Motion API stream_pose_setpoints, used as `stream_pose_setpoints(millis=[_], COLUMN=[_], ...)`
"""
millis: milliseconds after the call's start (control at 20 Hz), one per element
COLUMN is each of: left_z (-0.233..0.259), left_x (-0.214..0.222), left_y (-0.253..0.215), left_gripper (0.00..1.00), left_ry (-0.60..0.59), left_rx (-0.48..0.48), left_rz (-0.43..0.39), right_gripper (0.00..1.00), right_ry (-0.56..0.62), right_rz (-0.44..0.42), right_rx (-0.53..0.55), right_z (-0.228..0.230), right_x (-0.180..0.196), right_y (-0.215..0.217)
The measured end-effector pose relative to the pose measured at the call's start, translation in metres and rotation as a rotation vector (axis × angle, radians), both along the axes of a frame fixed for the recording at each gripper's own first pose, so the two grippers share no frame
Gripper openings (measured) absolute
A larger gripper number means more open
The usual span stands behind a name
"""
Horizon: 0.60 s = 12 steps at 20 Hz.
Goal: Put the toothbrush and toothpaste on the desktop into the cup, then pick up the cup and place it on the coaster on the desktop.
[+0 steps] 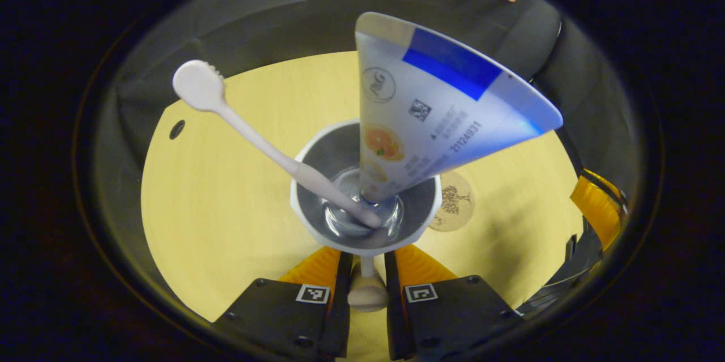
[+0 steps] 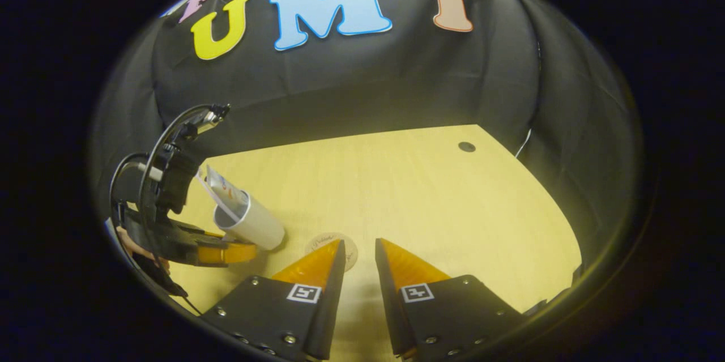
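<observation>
Left gripper clenches the cup handle; right gripper released above coaster.

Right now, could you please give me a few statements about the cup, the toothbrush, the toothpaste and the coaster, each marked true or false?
1. The white toothbrush stands inside the white cup with a metal-lined interior. True.
2. The white and blue toothpaste tube lies flat on the desktop. False: it stands in the cup, cap end down.
3. The cup sits on the round brown coaster. False: the coaster lies bare beside it on the pale wooden desktop.
4. The left gripper is at the cup's handle. True.
5. The right gripper holds the toothbrush. False: there is nothing between its fingers.
</observation>
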State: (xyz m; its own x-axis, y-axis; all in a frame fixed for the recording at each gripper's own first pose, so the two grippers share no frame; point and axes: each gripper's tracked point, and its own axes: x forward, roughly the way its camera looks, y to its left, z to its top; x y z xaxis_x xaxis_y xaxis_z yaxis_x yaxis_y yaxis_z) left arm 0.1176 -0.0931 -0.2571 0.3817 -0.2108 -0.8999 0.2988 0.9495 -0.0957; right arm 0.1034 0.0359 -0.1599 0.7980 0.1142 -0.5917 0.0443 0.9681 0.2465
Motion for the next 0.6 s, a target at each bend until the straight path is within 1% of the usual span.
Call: stream_pose_setpoints(millis=[200,250,300,350,400,600], left_z=[-0.007,-0.006,-0.006,-0.009,-0.011,-0.024], left_x=[-0.003,-0.004,-0.005,-0.005,-0.005,-0.004], left_y=[-0.036,-0.047,-0.056,-0.064,-0.07,-0.092], left_gripper=[0.34,0.34,0.34,0.34,0.4,0.4], left_ry=[0.015,0.016,0.017,0.021,0.026,0.039], left_rx=[-0.017,-0.015,-0.012,-0.009,-0.007,0.014], left_rz=[-0.052,-0.067,-0.082,-0.096,-0.107,-0.135], right_gripper=[0.37,0.34,0.37,0.34,0.37,0.37], right_ry=[-0.001,0.001,0.005,0.009,0.011,0.028], right_rz=[-0.043,-0.057,-0.07,-0.085,-0.099,-0.136], right_rx=[-0.01,-0.005,0.0,0.002,0.004,0.01], right_z=[-0.004,-0.007,-0.008,-0.01,-0.011,-0.02], right_x=[-0.012,-0.016,-0.02,-0.023,-0.027,-0.041], right_y=[-0.021,-0.027,-0.033,-0.038,-0.044,-0.06])
